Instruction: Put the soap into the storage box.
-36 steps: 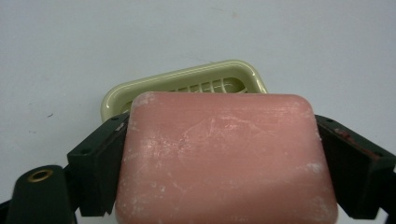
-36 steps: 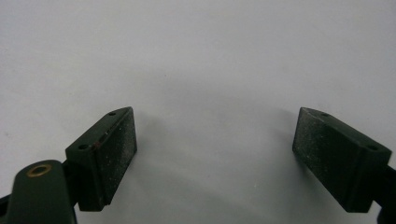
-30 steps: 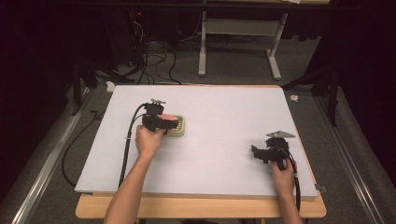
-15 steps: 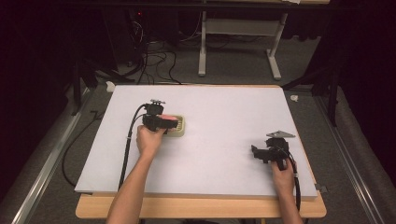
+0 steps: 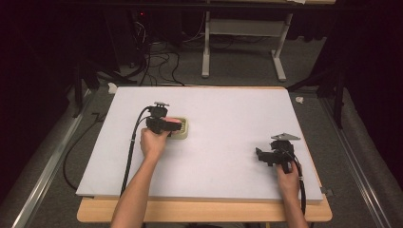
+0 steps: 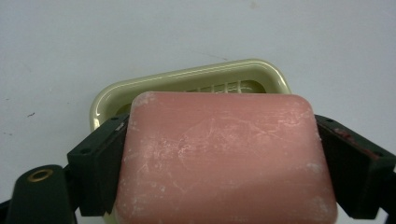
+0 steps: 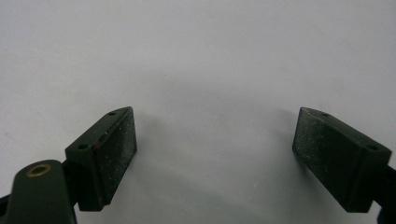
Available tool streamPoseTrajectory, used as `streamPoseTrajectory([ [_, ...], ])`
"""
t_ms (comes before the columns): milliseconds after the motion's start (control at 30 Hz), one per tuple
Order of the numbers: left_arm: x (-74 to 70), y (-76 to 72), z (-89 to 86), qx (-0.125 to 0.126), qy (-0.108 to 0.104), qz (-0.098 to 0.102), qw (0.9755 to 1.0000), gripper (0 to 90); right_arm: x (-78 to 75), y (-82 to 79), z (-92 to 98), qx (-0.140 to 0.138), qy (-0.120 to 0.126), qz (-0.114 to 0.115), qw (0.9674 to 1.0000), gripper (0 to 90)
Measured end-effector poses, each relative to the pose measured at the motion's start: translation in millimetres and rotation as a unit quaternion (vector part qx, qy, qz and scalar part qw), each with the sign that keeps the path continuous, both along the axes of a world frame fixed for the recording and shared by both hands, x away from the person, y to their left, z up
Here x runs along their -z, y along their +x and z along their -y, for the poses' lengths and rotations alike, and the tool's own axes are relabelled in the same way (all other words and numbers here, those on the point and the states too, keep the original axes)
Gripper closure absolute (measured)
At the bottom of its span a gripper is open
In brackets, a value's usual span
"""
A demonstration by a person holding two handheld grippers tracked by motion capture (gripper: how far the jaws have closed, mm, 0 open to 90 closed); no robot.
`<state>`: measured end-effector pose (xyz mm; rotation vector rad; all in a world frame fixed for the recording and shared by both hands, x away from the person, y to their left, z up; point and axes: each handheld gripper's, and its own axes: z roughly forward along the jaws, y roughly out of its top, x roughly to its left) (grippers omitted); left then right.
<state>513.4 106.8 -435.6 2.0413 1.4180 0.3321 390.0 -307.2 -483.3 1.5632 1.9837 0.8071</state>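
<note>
My left hand-held gripper (image 6: 224, 154) is pinching the pink soap bar (image 6: 224, 154), one black jaw pressed on each short side. Just beyond and beneath the bar I see the pale green soap dish (image 6: 187, 84), its far rim and slatted floor showing past the bar's far edge; whether the bar touches the dish I cannot tell. Past the dish I have bare white bench (image 5: 228, 109) up to the far edge. My right hand-held gripper (image 7: 215, 158) sits well apart, jaws spread over bare bench near the right edge.
</note>
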Motion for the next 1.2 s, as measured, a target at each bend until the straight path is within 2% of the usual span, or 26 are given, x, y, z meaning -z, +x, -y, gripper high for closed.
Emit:
streamPoseTrajectory([
  [267,5.3,2.3,2.9,0.001,0.008,-0.004,1.0,13.9,0.0,-0.1,-0.1,0.001,0.0,0.0,1.0,14.3],
  [633,6.5,3.7,3.1,-0.003,0.008,-0.005,0.9999,13.9,-0.1,-0.1,-0.1,0.001,0.0,-0.001,1.0,14.3],
  [1200,12.3,7.0,6.7,-0.004,-0.001,-0.007,1.0,13.9,0.0,-0.1,-0.1,0.001,0.0,0.0,1.0,14.3],
])
